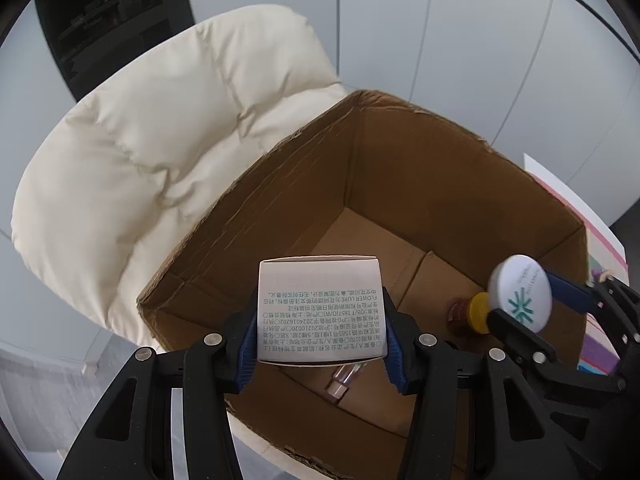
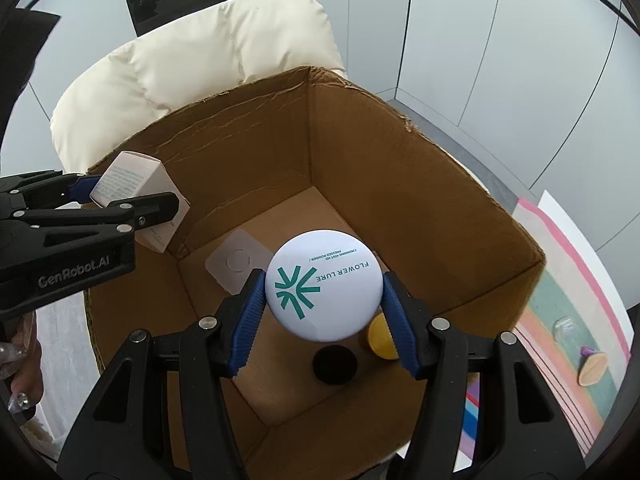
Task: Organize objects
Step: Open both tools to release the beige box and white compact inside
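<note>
An open brown cardboard box (image 1: 360, 160) (image 2: 400, 184) lies below both grippers. My left gripper (image 1: 320, 320) (image 2: 136, 192) is shut on a small white printed carton (image 1: 320, 308) (image 2: 132, 168), held above the box's left side. My right gripper (image 2: 324, 292) (image 1: 524, 300) is shut on a round white compact (image 2: 324, 284) (image 1: 520, 292) with a teal logo, over the box's middle. On the box floor are a yellow-lidded jar (image 2: 382, 338) (image 1: 476, 314), a black round lid (image 2: 334, 364), a flat white packet (image 2: 236, 260) and a small clear bottle (image 1: 344, 380).
A cream padded chair (image 1: 160, 152) (image 2: 200, 48) stands behind the box. To the right lies a striped mat (image 2: 568, 300) with a clear glass item (image 2: 566, 326) and a round wooden piece (image 2: 594, 366). A person's hand (image 2: 24, 380) shows at the lower left.
</note>
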`<control>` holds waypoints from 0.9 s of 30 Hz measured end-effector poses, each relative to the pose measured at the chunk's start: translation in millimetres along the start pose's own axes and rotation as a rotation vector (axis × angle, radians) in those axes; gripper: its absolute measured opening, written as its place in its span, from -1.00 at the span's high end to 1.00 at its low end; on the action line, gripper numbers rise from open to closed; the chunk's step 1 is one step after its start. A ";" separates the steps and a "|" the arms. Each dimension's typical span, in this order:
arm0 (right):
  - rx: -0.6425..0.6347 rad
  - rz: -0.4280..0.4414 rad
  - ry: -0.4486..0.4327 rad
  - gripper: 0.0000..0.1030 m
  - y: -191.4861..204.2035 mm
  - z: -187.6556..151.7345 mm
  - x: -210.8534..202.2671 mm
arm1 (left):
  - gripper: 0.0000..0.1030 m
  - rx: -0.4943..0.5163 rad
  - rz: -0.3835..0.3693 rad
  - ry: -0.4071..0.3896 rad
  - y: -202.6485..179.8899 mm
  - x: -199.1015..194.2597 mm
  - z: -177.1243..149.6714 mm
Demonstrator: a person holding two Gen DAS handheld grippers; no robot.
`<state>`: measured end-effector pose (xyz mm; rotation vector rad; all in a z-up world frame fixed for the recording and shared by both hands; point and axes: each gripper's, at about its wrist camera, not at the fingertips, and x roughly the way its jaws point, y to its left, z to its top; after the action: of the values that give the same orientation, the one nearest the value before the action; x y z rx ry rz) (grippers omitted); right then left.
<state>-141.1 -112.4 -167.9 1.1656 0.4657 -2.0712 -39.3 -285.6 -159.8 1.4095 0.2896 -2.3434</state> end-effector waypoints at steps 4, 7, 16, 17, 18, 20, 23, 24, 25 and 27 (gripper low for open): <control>0.034 -0.023 -0.032 -1.00 -2.8 1.4 -4.5 | -0.83 0.022 0.037 0.021 -6.5 2.4 0.3; 0.044 -0.033 -0.054 -1.00 -5.8 1.4 -11.8 | -0.83 -0.006 -0.015 0.016 -3.0 -0.5 0.8; 0.073 -0.029 -0.052 -1.00 -12.1 2.9 -18.1 | -0.83 -0.002 -0.016 -0.031 -7.6 -12.8 2.2; 0.073 -0.029 -0.052 -1.00 -12.2 3.0 -18.0 | -0.83 0.001 -0.018 -0.033 -8.8 -13.6 2.2; 0.071 -0.028 -0.051 -1.00 -11.6 2.8 -18.9 | -0.83 0.002 -0.021 -0.034 -8.9 -13.5 2.3; 0.068 -0.031 -0.052 -1.00 -9.2 3.3 -20.4 | -0.83 0.000 -0.025 -0.035 -8.7 -13.4 2.3; 0.067 -0.033 -0.051 -1.00 -8.3 2.7 -22.0 | -0.83 -0.001 -0.018 -0.037 -8.8 -13.9 1.9; 0.067 -0.034 -0.052 -1.00 -8.3 2.8 -21.9 | -0.83 -0.004 -0.013 -0.040 -8.4 -14.3 1.8; 0.068 -0.036 -0.053 -1.00 -8.4 2.8 -22.3 | -0.83 -0.010 -0.008 -0.044 -8.0 -15.3 1.8; 0.070 -0.040 -0.052 -1.00 -8.9 2.0 -23.5 | -0.83 -0.024 -0.015 -0.049 -5.3 -16.6 2.0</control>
<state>-140.7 -98.0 -147.2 1.1475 0.3979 -2.1625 -36.2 -277.8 -144.3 1.3410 0.3137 -2.3751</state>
